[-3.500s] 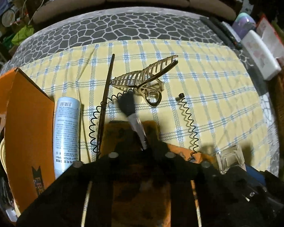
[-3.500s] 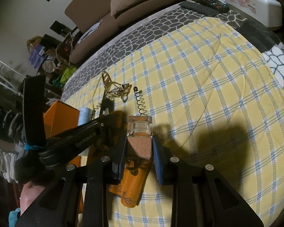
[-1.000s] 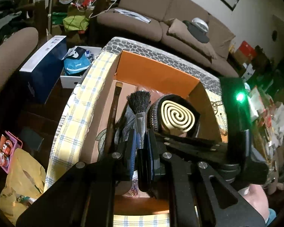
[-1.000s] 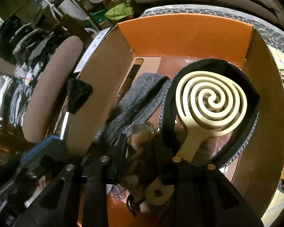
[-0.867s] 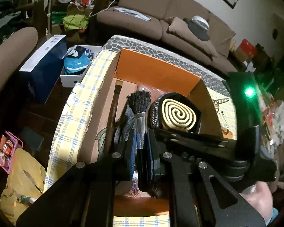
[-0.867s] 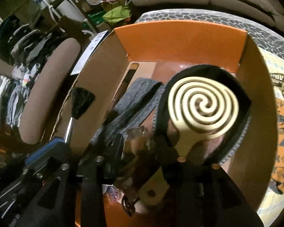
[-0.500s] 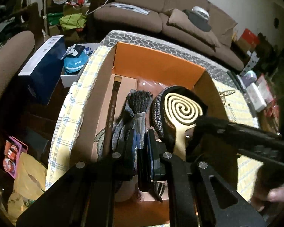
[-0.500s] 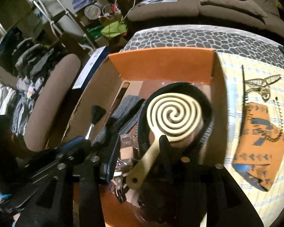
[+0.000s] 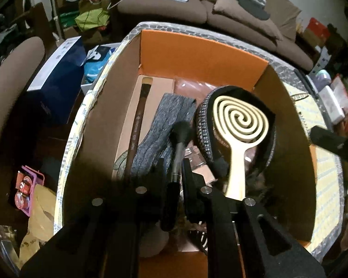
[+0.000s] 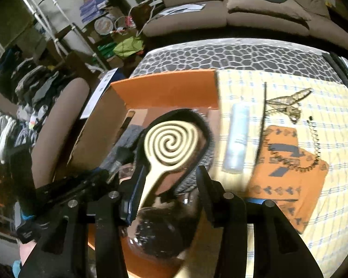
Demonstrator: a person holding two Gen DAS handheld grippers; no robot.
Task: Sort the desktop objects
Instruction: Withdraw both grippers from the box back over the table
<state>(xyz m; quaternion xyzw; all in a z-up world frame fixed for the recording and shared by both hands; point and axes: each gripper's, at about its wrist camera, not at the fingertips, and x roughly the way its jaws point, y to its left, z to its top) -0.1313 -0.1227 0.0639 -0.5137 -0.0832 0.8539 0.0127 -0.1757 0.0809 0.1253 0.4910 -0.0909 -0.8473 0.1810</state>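
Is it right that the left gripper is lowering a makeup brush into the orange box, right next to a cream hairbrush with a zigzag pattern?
Nearly. The left gripper, jaws easing open, does have the makeup brush over the orange box, but the left wrist view shows the cream hairbrush has a spiral pattern, not a zigzag.

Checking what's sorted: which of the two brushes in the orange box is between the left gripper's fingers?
The fluffy black makeup brush, its handle between the left gripper fingers; the long brown brush lies loose.
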